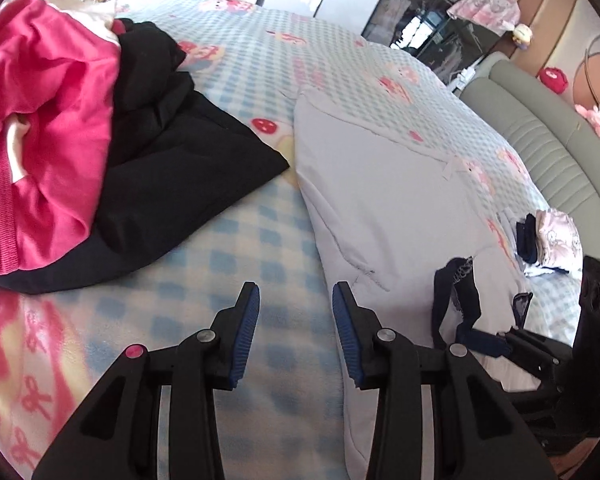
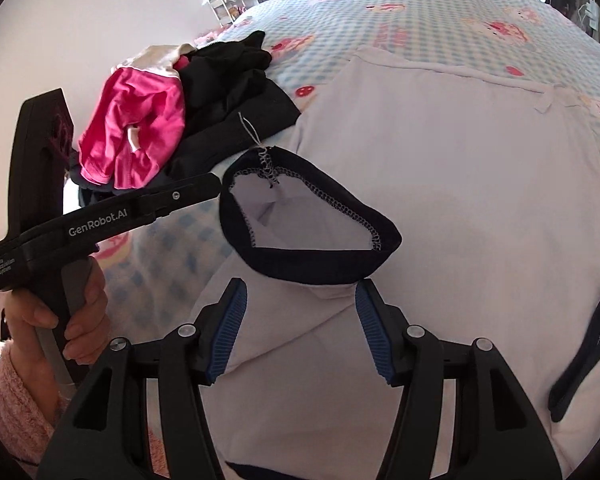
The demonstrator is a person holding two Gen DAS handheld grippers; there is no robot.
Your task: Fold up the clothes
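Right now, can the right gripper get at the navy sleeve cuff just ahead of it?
Probably yes: the right gripper has its jaws open, and the navy sleeve cuff lies directly ahead on the white shirt with nothing between.

I read "GenRobot.AI" in white on the side of the left gripper (image 2: 219, 184) body, seen from the right wrist view. A small white label sits at its rear end, too tiny to read.

Home bedroom: bed (image 1: 260, 60), wardrobe (image 1: 428, 12)
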